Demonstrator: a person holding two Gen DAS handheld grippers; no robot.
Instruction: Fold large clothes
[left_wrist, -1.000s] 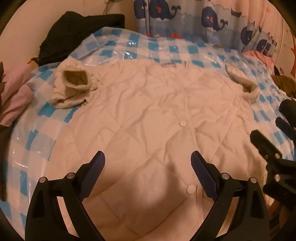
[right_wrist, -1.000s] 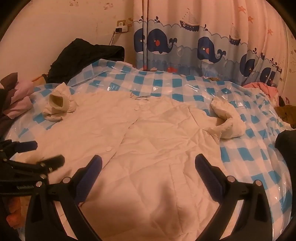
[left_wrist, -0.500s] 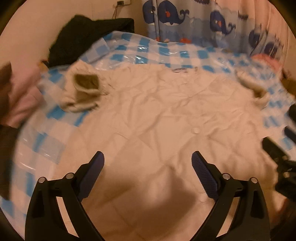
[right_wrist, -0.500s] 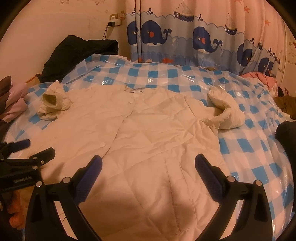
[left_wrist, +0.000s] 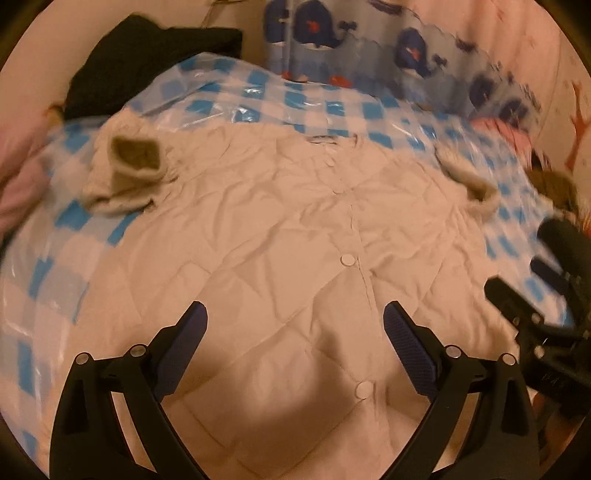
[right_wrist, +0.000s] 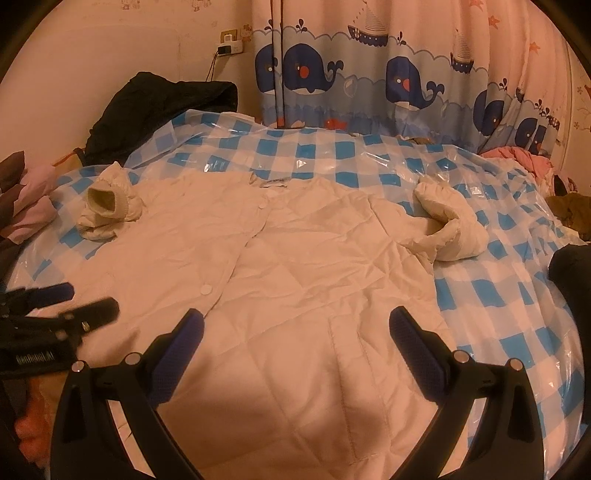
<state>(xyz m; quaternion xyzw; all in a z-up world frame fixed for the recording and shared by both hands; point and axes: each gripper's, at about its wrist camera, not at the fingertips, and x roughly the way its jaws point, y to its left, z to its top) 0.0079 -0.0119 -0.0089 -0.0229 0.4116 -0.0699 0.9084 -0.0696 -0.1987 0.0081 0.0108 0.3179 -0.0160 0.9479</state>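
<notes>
A cream quilted jacket lies flat, front up and buttoned, on a bed with a blue-and-white checked plastic cover. Its left sleeve is bunched with the cuff opening showing; the right sleeve is curled beside the body. My left gripper hovers open over the lower front near the button line, holding nothing. My right gripper hovers open over the lower right panel, also empty. Each gripper shows at the edge of the other's view, the right gripper and the left gripper.
A black garment is heaped at the bed's far left by the wall. Pink and brown clothes lie at the left edge, pink fabric at the far right. A whale-print curtain hangs behind the bed.
Both grippers stayed open and empty. The left wrist view swung about and settled back near the button line; the right gripper drew back slightly. The jacket has not moved.
</notes>
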